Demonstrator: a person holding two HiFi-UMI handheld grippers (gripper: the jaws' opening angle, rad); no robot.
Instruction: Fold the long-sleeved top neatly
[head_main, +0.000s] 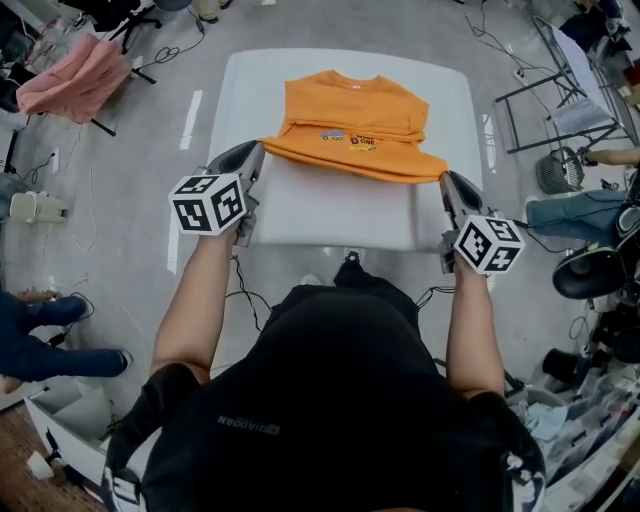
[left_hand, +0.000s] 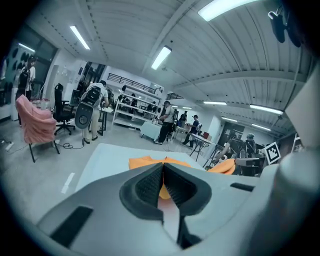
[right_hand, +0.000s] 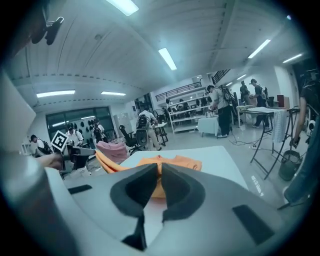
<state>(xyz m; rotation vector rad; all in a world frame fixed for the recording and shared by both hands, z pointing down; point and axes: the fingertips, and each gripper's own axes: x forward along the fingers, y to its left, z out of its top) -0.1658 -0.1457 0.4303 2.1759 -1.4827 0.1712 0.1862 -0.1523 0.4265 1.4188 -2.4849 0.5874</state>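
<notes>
Black T-shirt (head_main: 340, 380) of the person fills the bottom of the head view. Ahead, the left hand-held gripper (head_main: 256, 152) & right hand-held gripper (head_main: 446, 180) each pinch a bottom corner of the orange long-sleeved cotton top (head_main: 350, 110). The hem is held up off the white rectangular desk (head_main: 340, 215) w/ its edge stretched between them, and the collar end lies flat at the far side. Left gripper view: jaws pressed together at the tips, orange cloth showing in the slit btwn the ribbed pads (left_hand: 145, 187), rest of the top (left_hand: 145, 162) flat on the desk (left_hand: 105, 160) beyond. Right gripper view: jaws nearly together, closed on a thin layer of orange fabric, body of the top (right_hand: 182, 164) & desk (right_hand: 220, 155) ahead. Step in hand, as I judge it: the bottom-to-collar fold, hem raised, not yet laid over. Next move prob calls for carrying both corners fwd at even height, keeping the hem taut & square. It should come down near the collar w/o dragging the lower layer, before any release.
</notes>
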